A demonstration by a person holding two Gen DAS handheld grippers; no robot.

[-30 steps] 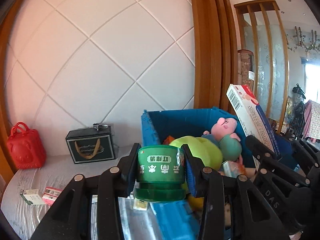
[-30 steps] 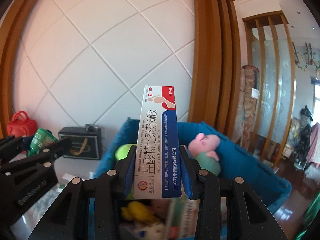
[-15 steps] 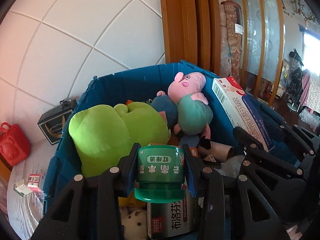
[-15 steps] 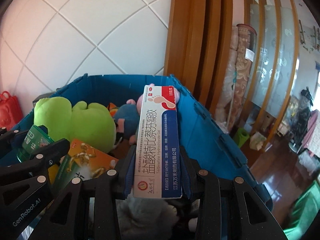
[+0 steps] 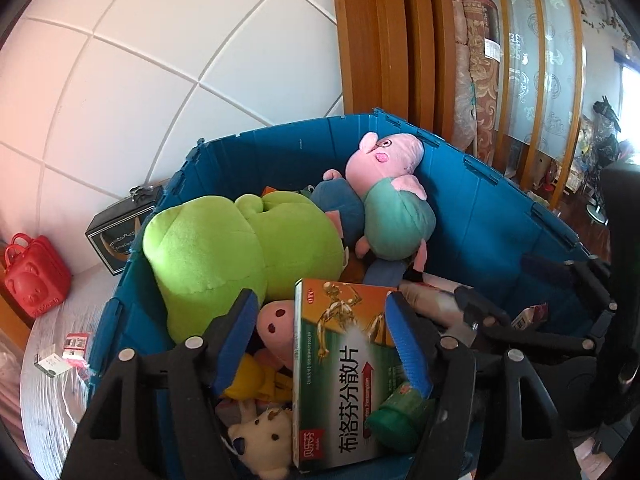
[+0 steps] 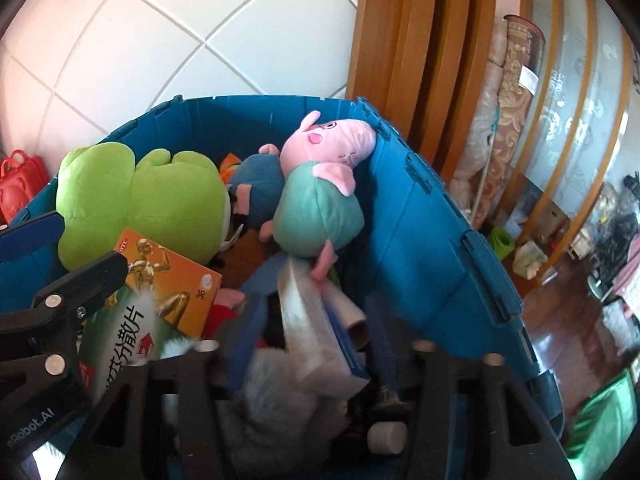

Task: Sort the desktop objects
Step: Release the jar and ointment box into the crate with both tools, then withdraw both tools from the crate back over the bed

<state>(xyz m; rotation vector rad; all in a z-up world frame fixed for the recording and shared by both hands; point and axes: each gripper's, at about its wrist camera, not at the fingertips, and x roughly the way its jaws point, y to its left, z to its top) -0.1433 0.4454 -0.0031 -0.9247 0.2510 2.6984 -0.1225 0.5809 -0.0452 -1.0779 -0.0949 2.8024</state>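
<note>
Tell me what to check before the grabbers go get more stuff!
1. Left gripper empty: ok, jaws wide apart.
2. Green jar inside the blue bin: ok, lying on its side by the orange box.
3. Right gripper empty: ok, jaws apart.
4. White box settled in the bin: cannot tell, it is blurred.
5. Grippers apart from each other: ok.
6. Table all sorted: not ok, small boxes lie beside the bin.
</note>
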